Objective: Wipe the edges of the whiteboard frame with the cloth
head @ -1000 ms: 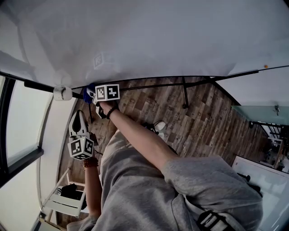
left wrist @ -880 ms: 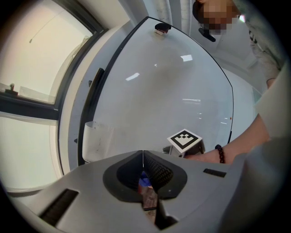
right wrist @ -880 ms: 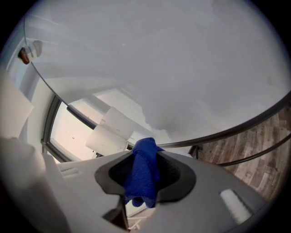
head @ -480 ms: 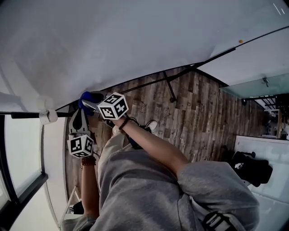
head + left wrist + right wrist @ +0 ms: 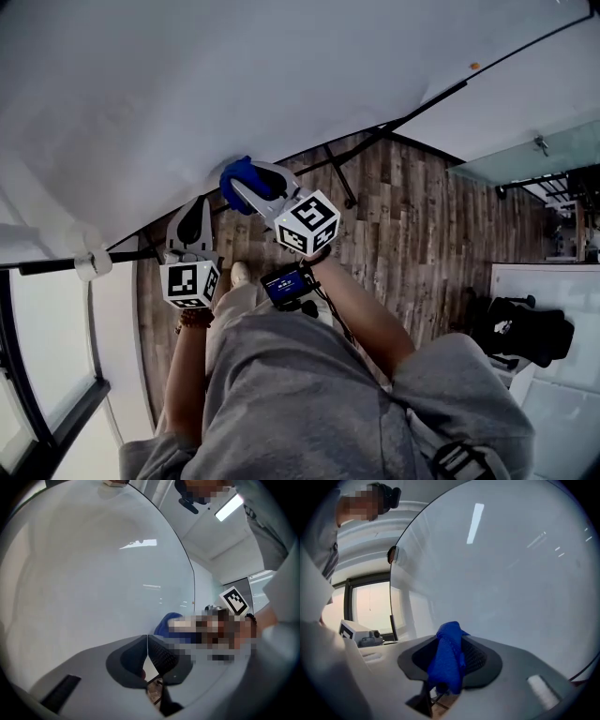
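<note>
Evidently the right gripper (image 5: 246, 187) is clamped on the blue cloth (image 5: 234, 181), a fold standing past its jaw tips so that fabric meets the lower frame edge (image 5: 366, 136) of the whiteboard (image 5: 234, 84), while the left gripper (image 5: 194, 208), jaws together on nothing, hangs idle just beside it.

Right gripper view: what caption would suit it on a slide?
The right gripper, jaws shut on a blue cloth, faces the whiteboard.

Whiteboard (image 5: 281, 75) blocks way ahead. Left gripper (image 5: 195, 208) just beside right gripper (image 5: 246, 186) with cloth (image 5: 232, 178), little gap between. Floor (image 5: 422, 234) at right open, but stand leg (image 5: 339, 178) crosses it.
</note>
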The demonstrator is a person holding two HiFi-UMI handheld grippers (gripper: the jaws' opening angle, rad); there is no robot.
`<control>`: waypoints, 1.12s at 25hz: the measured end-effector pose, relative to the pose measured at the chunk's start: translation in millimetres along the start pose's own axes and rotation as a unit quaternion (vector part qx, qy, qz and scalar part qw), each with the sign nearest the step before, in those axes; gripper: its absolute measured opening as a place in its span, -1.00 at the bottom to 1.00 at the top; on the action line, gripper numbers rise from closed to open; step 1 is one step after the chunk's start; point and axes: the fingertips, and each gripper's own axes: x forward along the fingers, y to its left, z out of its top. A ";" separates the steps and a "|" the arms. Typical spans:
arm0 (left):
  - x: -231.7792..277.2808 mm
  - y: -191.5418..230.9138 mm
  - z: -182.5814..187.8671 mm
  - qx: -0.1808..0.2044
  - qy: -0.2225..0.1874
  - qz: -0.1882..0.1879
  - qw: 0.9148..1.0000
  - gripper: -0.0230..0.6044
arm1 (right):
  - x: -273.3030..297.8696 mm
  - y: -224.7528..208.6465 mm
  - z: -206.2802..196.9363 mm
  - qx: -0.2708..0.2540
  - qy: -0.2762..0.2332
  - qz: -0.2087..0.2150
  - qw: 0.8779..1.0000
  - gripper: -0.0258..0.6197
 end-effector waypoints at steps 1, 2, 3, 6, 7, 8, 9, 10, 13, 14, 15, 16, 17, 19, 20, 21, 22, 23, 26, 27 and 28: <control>5.7 -7.8 6.2 0.006 -0.003 -0.007 1.000 -0.89 | -9.5 -6.5 7.3 -0.010 -0.008 -0.013 1.000 -0.48; 11.1 -15.3 12.0 0.011 -0.007 -0.015 1.000 -0.89 | -18.5 -12.3 13.9 -0.019 -0.016 -0.027 0.999 -0.48; 16.2 -22.8 17.3 0.017 -0.010 -0.023 1.000 -0.89 | -27.1 -17.8 20.0 -0.027 -0.025 -0.040 0.999 -0.48; 29.6 -42.5 29.6 0.034 -0.019 -0.045 0.998 -0.89 | -49.7 -30.7 36.7 -0.046 -0.049 -0.084 0.994 -0.48; 33.9 -48.3 32.7 0.038 -0.022 -0.051 0.998 -0.89 | -57.0 -34.1 42.6 -0.053 -0.058 -0.098 0.992 -0.48; 38.2 -53.8 35.6 0.043 -0.024 -0.056 0.997 -0.89 | -64.5 -37.5 48.4 -0.061 -0.066 -0.113 0.990 -0.48; 42.3 -58.5 38.5 0.046 -0.027 -0.059 0.997 -0.89 | -71.6 -40.7 53.6 -0.070 -0.072 -0.127 0.987 -0.48; 46.0 -62.1 41.5 0.049 -0.029 -0.060 0.997 -0.89 | -77.6 -43.4 58.1 -0.078 -0.077 -0.141 0.984 -0.48; 55.2 -70.8 53.6 0.061 -0.036 -0.068 0.995 -0.89 | -92.2 -48.5 69.5 -0.103 -0.088 -0.173 0.976 -0.48; 57.8 -74.1 58.0 0.065 -0.039 -0.071 0.995 -0.89 | -97.5 -49.6 73.2 -0.111 -0.091 -0.183 0.973 -0.48; 59.9 -77.5 62.3 0.071 -0.043 -0.074 0.994 -0.89 | -103.0 -50.4 76.5 -0.117 -0.094 -0.192 0.970 -0.48; 61.6 -80.8 66.4 0.077 -0.047 -0.076 0.993 -0.89 | -108.4 -51.0 79.5 -0.122 -0.097 -0.201 0.967 -0.48; 62.9 -83.8 69.8 0.083 -0.052 -0.077 0.992 -0.89 | -113.6 -51.5 82.1 -0.126 -0.100 -0.209 0.965 -0.48; 65.2 -90.4 74.7 0.092 -0.062 -0.079 0.991 -0.89 | -123.9 -52.7 87.0 -0.131 -0.106 -0.223 0.960 -0.48; 66.5 -94.8 76.2 0.094 -0.064 -0.082 0.990 -0.89 | -129.2 -53.4 89.2 -0.133 -0.108 -0.228 0.958 -0.48; 67.9 -99.5 77.0 0.093 -0.062 -0.085 0.990 -0.89 | -134.2 -54.2 91.2 -0.134 -0.110 -0.233 0.957 -0.48; 69.4 -103.9 77.5 0.093 -0.060 -0.089 0.990 -0.89 | -138.8 -55.0 92.9 -0.135 -0.112 -0.238 0.955 -0.48; 70.9 -108.0 77.9 0.092 -0.059 -0.093 0.990 -0.89 | -143.1 -55.8 94.2 -0.134 -0.113 -0.243 0.954 -0.48; 74.9 -118.1 77.5 0.093 -0.058 -0.107 0.988 -0.89 | -153.5 -58.2 95.0 -0.134 -0.113 -0.257 0.950 -0.49; 76.1 -120.9 76.9 0.093 -0.058 -0.111 0.988 -0.89 | -156.3 -59.2 94.3 -0.135 -0.112 -0.262 0.949 -0.49; 77.4 -123.4 76.3 0.093 -0.057 -0.115 0.987 -0.89 | -158.8 -60.3 93.5 -0.135 -0.110 -0.267 0.948 -0.49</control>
